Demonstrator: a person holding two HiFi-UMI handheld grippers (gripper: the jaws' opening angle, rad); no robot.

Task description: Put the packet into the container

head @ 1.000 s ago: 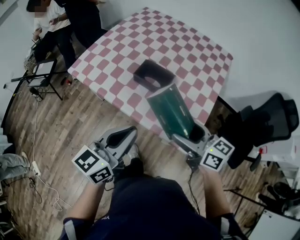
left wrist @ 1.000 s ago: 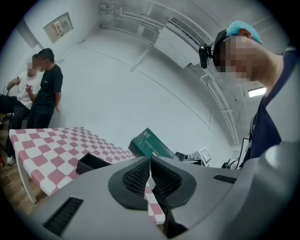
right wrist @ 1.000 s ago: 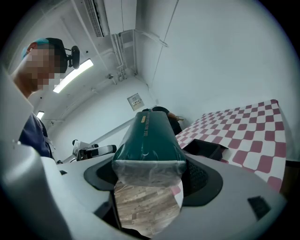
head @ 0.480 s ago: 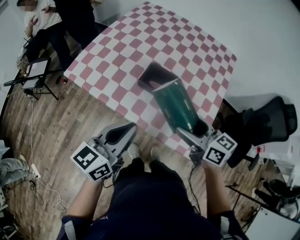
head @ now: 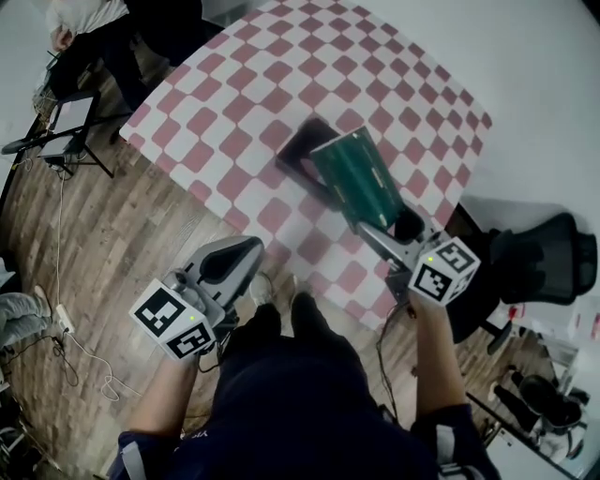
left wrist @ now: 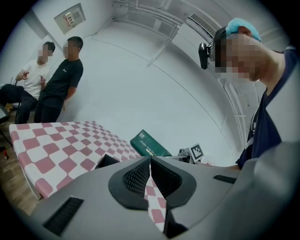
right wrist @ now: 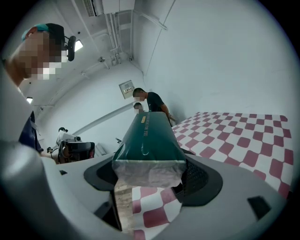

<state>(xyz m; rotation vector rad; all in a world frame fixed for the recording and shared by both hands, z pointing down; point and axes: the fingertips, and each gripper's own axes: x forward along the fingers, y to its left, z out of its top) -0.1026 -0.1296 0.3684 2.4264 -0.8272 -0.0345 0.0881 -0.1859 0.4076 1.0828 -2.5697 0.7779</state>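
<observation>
A wood-plank floor (head: 112, 234) fills the left of the head view. A table under a red-and-white checked cloth (head: 281, 66) runs across the top. A black office chair (head: 544, 258) stands just past the table's right corner, and two bystanders (head: 141, 28) are at its far left corner.

On the cloth sits a small black open-topped container (head: 298, 152), and nothing can be seen inside it from here. A long dark-green foil packet with a clear sealed end (head: 358, 180) is in the air above the table and slants away from the person. In the head view its far end overlaps the container's right rim. Whether it is truly over the opening or only in front of it cannot be told.

The right gripper (head: 389, 230) has its pads closed on the packet's clear end, and its own view shows the film pinched between them. The left gripper (head: 234, 262) hangs off the table edge above the floor. Its fingers are pressed together with only a thin slit between them and nothing in it.

The pick-up looks done and the carry nearly so. What seems left is to line the packet's far end up with the opening, lower it in and let go.
</observation>
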